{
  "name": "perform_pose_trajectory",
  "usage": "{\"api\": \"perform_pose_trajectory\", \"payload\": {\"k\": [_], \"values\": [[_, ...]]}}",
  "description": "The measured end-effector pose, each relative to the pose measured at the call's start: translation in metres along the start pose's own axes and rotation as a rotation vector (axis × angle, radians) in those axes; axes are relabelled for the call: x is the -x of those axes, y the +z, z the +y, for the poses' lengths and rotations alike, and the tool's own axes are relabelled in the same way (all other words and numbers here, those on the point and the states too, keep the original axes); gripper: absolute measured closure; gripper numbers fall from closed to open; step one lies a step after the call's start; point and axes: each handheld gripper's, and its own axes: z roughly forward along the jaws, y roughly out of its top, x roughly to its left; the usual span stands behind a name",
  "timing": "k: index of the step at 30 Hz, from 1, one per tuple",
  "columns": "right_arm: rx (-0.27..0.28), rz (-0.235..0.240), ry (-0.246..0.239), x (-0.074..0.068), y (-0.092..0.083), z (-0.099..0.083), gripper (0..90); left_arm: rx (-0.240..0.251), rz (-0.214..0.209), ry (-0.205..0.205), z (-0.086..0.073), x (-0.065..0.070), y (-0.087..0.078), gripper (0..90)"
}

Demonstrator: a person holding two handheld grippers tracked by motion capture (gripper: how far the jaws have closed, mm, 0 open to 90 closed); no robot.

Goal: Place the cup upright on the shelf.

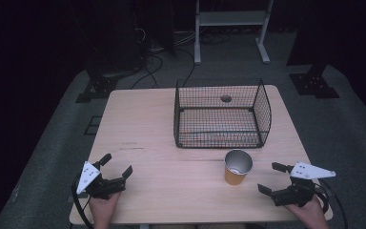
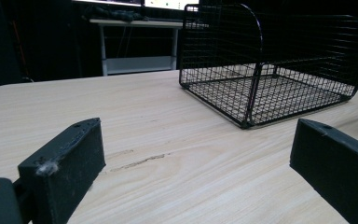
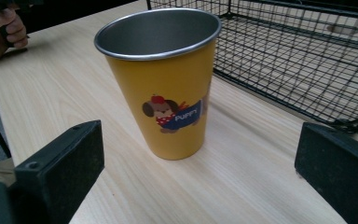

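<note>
Pale wood forms the table [image 1: 138,129], on which two hand-held grippers are rested close to its near edge. Toward the near left corner, the left gripper [image 1: 116,167] is held by a hand [image 1: 104,205] entering from below, with the jaws angled toward the far right and spread wide apart, nothing between them. Toward the near right corner, the right gripper [image 1: 272,177] is gripped by the other hand [image 1: 310,213], its jaws turned leftward and likewise spread with nothing held. Just beside those jaws, a little farther in from the near edge, a yellow metal cup [image 1: 238,167] is stood upright; in the right gripper view its silver interior and a cartoon puppy print are seen [image 3: 168,84]. Beyond the cup, toward the far edge and right of centre, a black wire basket [image 1: 262,109] is set on the wood, apart from the cup.
</note>
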Motion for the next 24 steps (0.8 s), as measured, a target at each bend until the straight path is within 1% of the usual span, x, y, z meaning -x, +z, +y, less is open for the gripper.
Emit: {"api": "perform_pose_trajectory", "payload": {"k": [9, 11, 17, 21, 24], "values": [[-0.025, 0.027, -0.028, -0.01, 0.013, 0.002, 0.9, -0.001, 0.001, 0.002, 0.0, 0.0, 0.0, 2.4], [-0.024, 0.036, -0.028, -0.012, 0.016, 0.003, 1.0, -0.001, 0.001, 0.002, 0.0, 0.0, 0.0, 2.4], [-0.034, 0.041, -0.041, -0.016, 0.025, 0.007, 0.9, -0.001, -0.001, 0.003, 0.0, 0.0, 0.0, 2.4], [-0.028, 0.041, -0.053, -0.018, 0.03, 0.01, 0.9, -0.001, -0.003, 0.003, 0.0, 0.0, 0.0, 2.4], [-0.02, 0.052, -0.04, -0.018, 0.033, 0.012, 0.9, -0.002, -0.003, 0.004, 0.0, 0.0, 0.0, 2.4]]}}
